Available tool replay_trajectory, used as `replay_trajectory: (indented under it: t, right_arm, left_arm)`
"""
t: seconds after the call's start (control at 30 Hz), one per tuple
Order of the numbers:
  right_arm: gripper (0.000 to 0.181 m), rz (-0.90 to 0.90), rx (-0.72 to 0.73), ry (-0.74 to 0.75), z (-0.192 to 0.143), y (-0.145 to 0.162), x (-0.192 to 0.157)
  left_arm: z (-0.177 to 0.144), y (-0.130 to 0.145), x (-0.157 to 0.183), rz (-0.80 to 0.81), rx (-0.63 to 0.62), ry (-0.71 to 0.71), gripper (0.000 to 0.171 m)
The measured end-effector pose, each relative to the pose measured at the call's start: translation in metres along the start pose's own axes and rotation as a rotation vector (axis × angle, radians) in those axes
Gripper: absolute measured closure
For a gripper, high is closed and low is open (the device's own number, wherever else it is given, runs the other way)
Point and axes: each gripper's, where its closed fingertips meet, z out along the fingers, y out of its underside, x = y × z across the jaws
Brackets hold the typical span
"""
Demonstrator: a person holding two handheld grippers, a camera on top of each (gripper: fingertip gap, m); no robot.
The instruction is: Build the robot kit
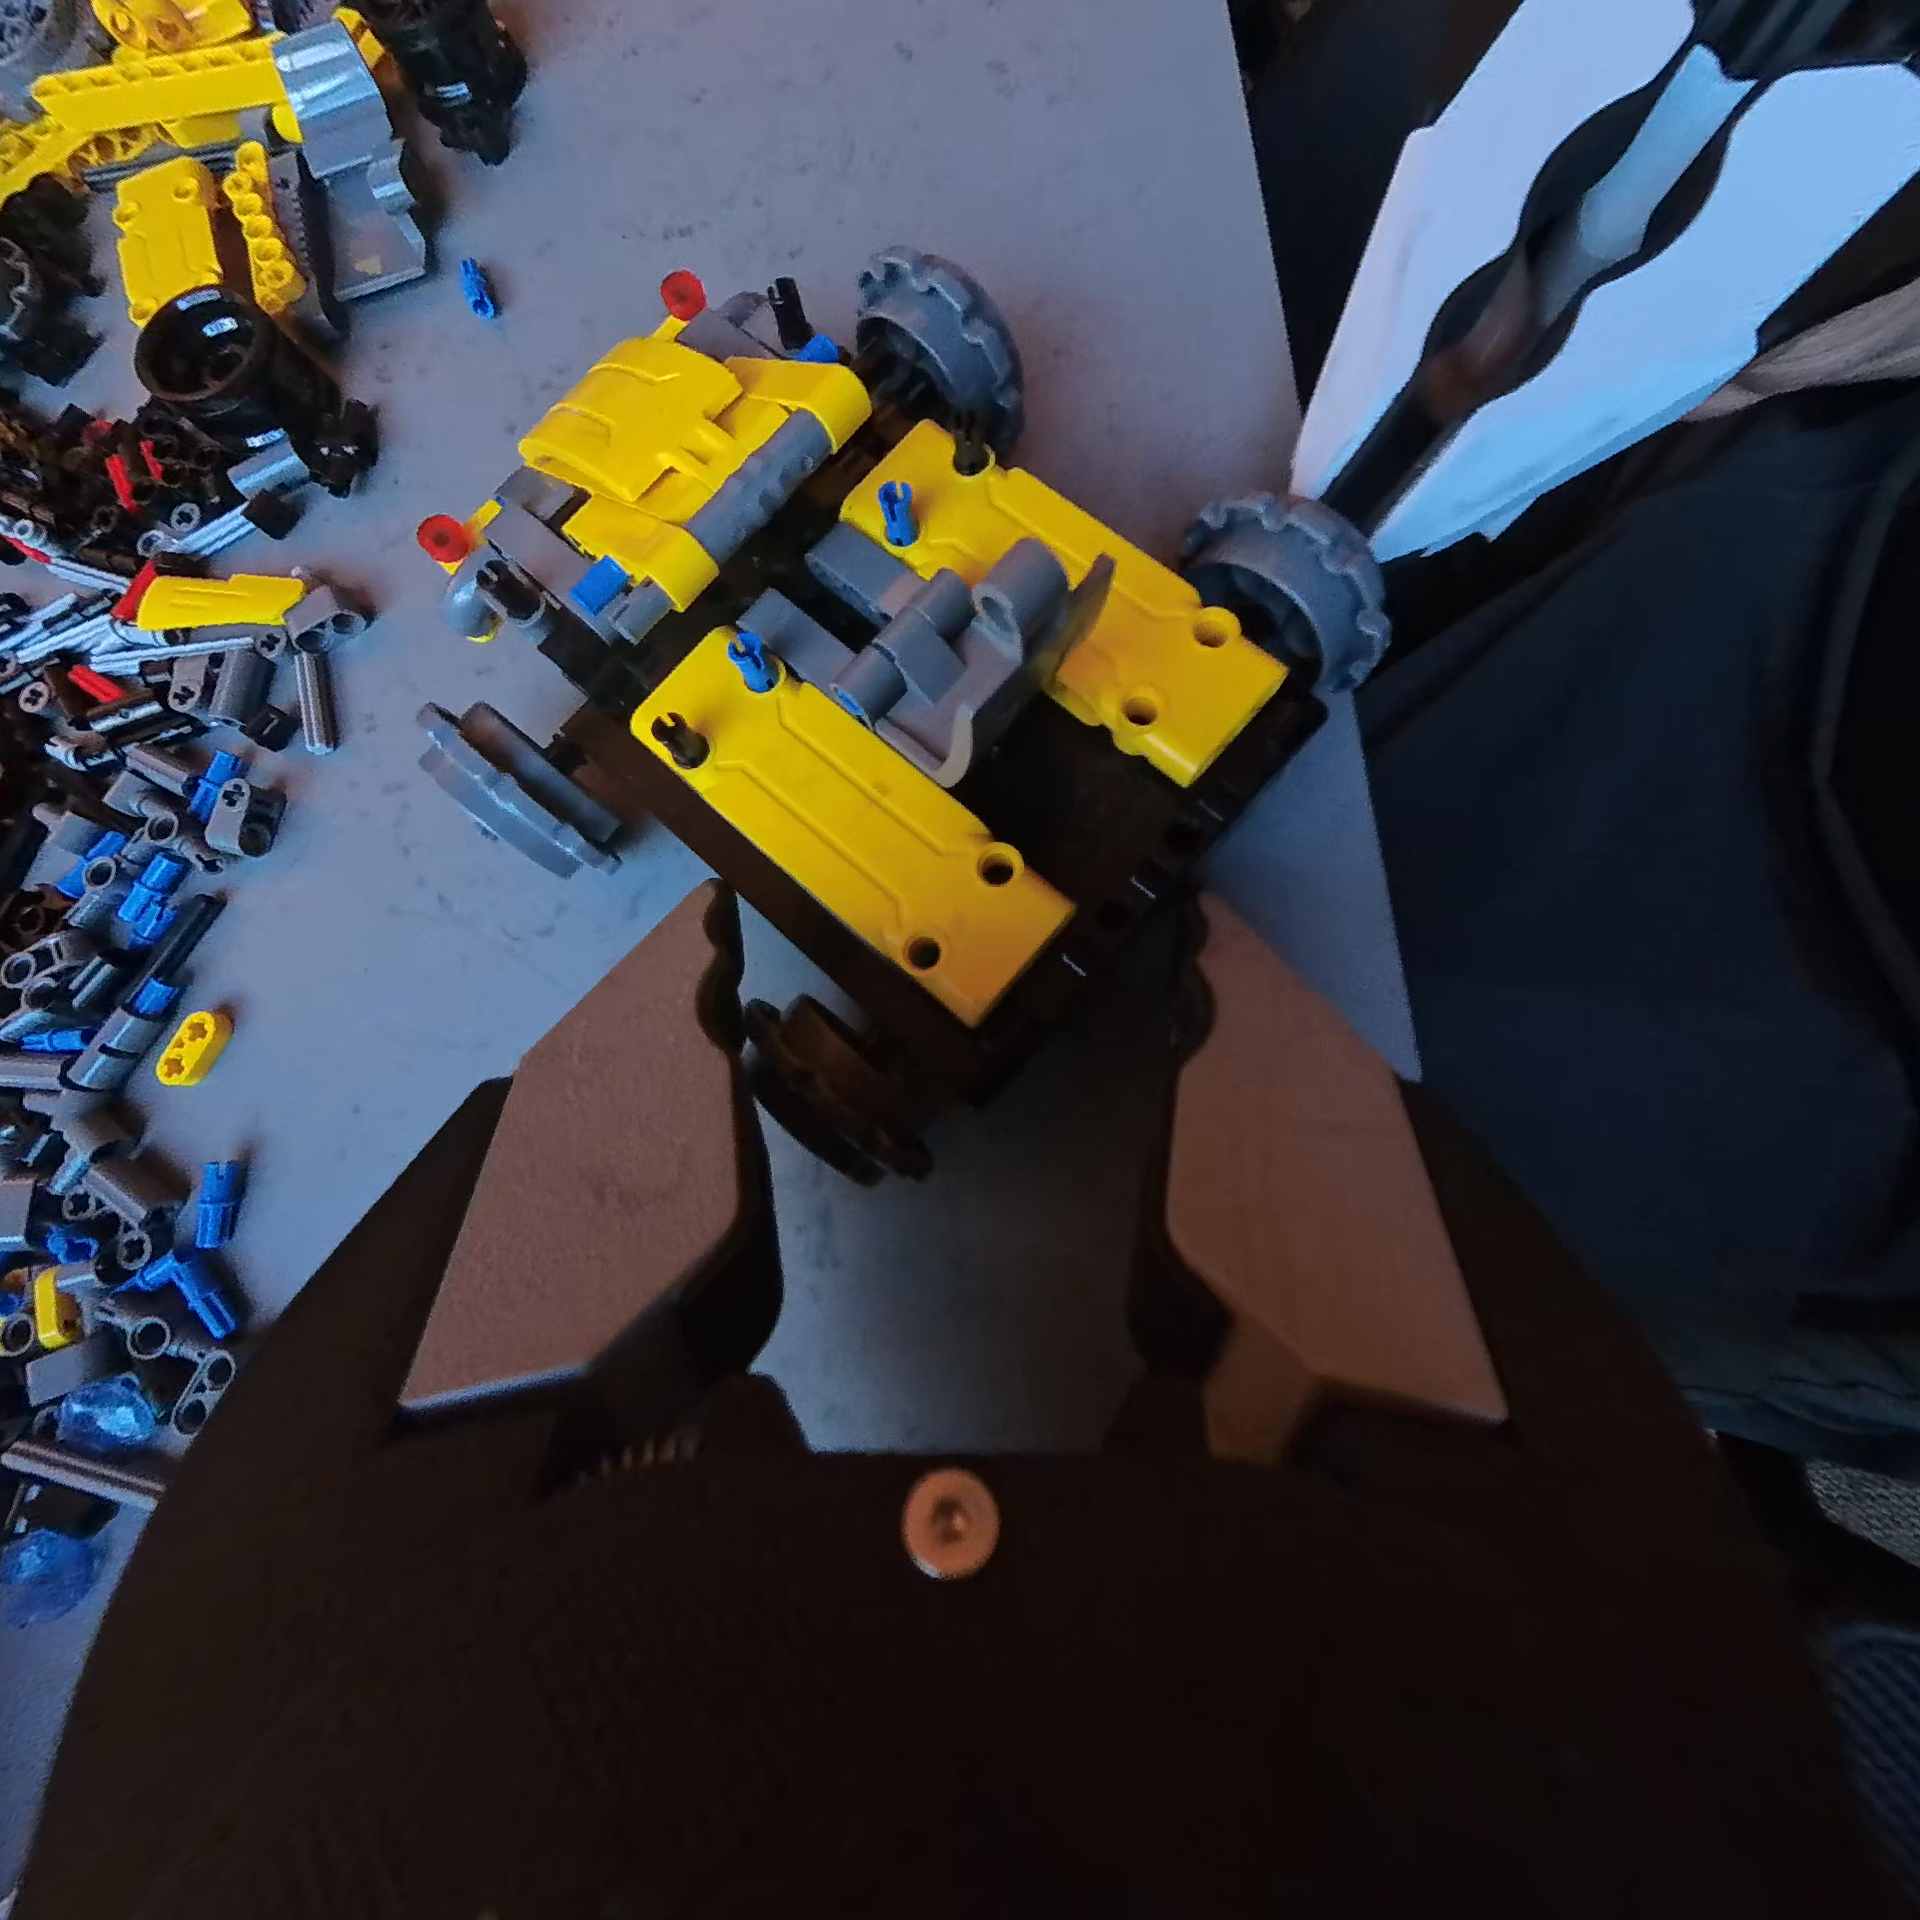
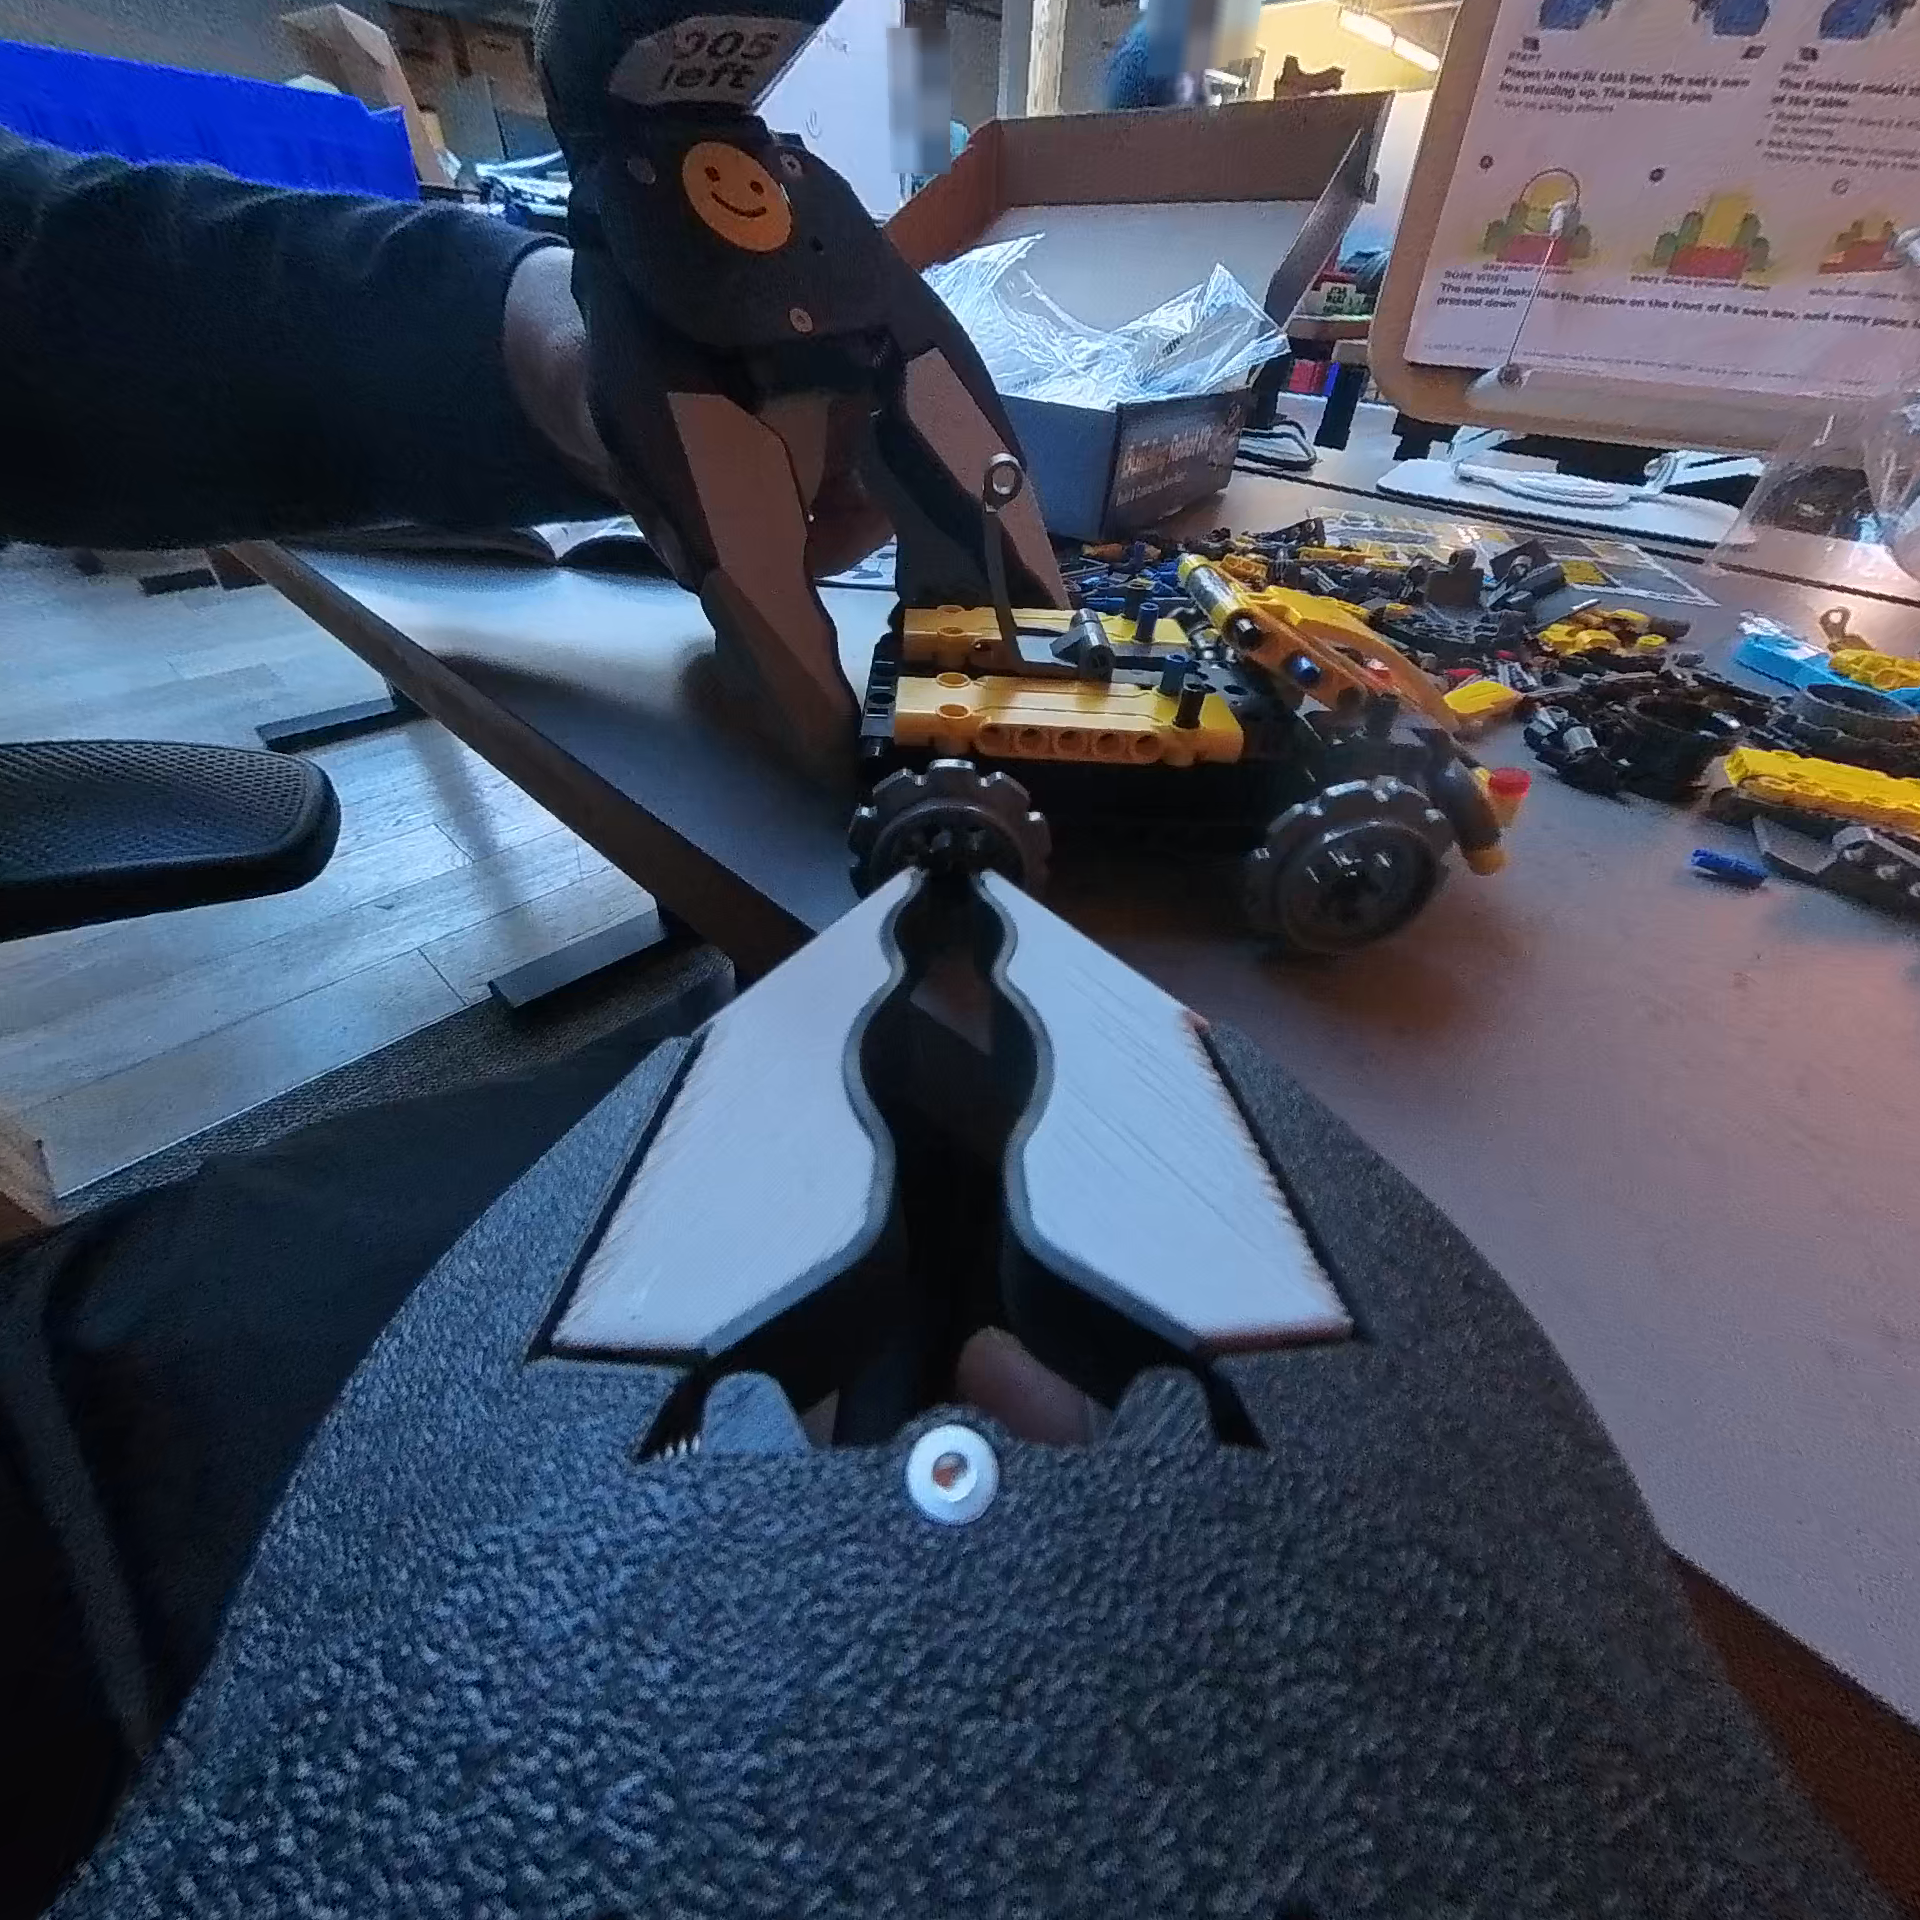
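A yellow, black and grey toy brick vehicle [image 1: 852, 821] stands on the grey table [image 1: 935, 156]; it also shows in the right wrist view [image 2: 1060, 717]. My left gripper [image 1: 956, 925] straddles its rear, a finger pressed on each side of the black chassis; it shows from the side in the right wrist view [image 2: 904, 665]. My right gripper [image 2: 945, 881] is nearly closed, its tips pinching the black axle stub at the hub of the grey rear wheel [image 2: 945, 831]. In the left wrist view the white right gripper [image 1: 1335, 509] meets that wheel [image 1: 1288, 592] at the table edge.
A pile of loose brick parts [image 1: 125, 831] lies left of the vehicle and shows behind it in the right wrist view [image 2: 1610, 665]. A yellow part-build [image 1: 187, 125], an open cardboard box with plastic bags [image 2: 1091, 312], an instruction board [image 2: 1662, 187] and a chair armrest [image 2: 156, 821] are around. My left gripper's tips are some 25 cm from the yellow part-build [image 1: 187, 125].
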Motion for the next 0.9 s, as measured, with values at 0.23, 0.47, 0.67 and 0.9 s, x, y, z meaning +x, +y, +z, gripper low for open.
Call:
replay_trajectory:
  t: [0.23,0.47,0.67,0.9]
  right_arm:
    - [0.175,-0.004,0.0,0.008,0.0003,-0.0012,0.0006]
    - [0.174,-0.069,-0.006,0.054,0.0002,-0.0028,0.0015]
    - [0.174,-0.063,0.006,0.06,-0.0005,-0.002,0.0021]
    - [0.174,-0.031,0.017,0.047,-0.0017,0.0014,0.0029]
  left_arm:
    - [0.0007,-0.0004,0.0003,-0.012,-0.009,-0.006,0.091]
    - [0.0007,-0.0008,0.0001,-0.017,-0.002,-0.013,0.091]
    - [0.0006,-0.001,0.0002,-0.02,0.011,-0.016,0.091]
    - [0.0005,-0.0013,0.0003,-0.02,0.015,-0.014,0.091]
